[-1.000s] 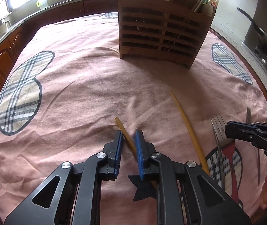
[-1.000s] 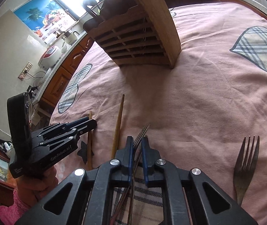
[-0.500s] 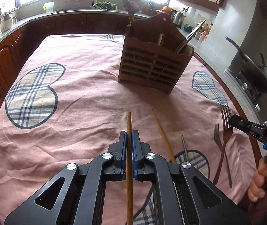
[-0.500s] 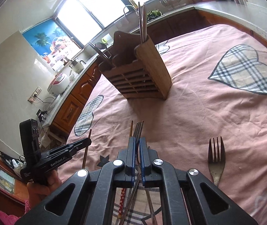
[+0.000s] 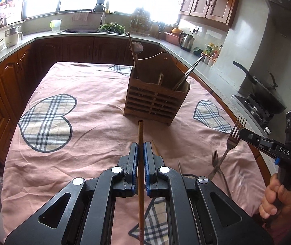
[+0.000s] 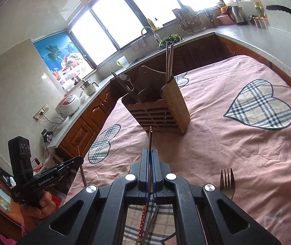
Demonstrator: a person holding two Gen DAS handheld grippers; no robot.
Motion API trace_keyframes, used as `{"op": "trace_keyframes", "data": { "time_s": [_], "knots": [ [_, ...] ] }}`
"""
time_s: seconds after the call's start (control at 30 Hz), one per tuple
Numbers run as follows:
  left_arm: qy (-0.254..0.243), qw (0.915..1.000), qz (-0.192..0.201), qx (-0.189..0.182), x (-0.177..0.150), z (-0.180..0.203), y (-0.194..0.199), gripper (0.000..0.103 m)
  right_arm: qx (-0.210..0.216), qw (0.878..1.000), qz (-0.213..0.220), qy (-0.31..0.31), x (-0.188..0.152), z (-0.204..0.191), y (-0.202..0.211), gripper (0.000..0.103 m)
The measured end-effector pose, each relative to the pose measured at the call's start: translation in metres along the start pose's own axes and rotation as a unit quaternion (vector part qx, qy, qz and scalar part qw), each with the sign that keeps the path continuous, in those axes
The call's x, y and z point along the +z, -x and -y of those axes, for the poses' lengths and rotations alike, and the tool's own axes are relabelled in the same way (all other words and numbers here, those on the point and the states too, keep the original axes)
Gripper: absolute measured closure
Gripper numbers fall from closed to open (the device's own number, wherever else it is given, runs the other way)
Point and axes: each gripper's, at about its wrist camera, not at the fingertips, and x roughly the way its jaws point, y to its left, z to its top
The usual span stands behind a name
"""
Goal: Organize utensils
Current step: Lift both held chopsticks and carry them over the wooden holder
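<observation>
While both hand-held grippers hold utensils, a wooden caddy (image 5: 156,100) stands ahead.

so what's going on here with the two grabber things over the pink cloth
A person is sorting utensils into the wooden caddy. The left gripper is shut on a wooden chopstick, and the right gripper is shut on a fork; both are lifted off the pink tablecloth and aimed at the caddy. Another fork and a chopstick lie on the cloth, not yet put away.
</observation>
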Motion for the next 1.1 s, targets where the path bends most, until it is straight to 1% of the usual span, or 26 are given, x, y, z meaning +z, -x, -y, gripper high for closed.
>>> {"op": "trace_keyframes", "data": {
  "time_s": [0.23,0.5,0.83,1.1],
  "knots": [
    [0.008,0.9997,0.022,0.002,0.001,0.000,0.014,0.098,0.007,1.000,0.016,0.002,0.003,-0.004,0.007,0.101],
    [0.021,0.9986,0.048,0.004,0.010,-0.003,0.021,0.098,0.013,0.999,0.031,-0.002,0.008,-0.006,0.011,0.101],
    [0.033,0.9953,0.091,0.000,0.036,-0.002,0.030,0.098,0.024,0.999,0.048,-0.007,0.024,-0.012,0.007,0.101],
    [0.038,0.9920,0.120,-0.003,0.063,-0.002,0.027,0.098,0.035,0.997,0.066,-0.005,0.044,-0.019,0.000,0.101]
  ]
}}
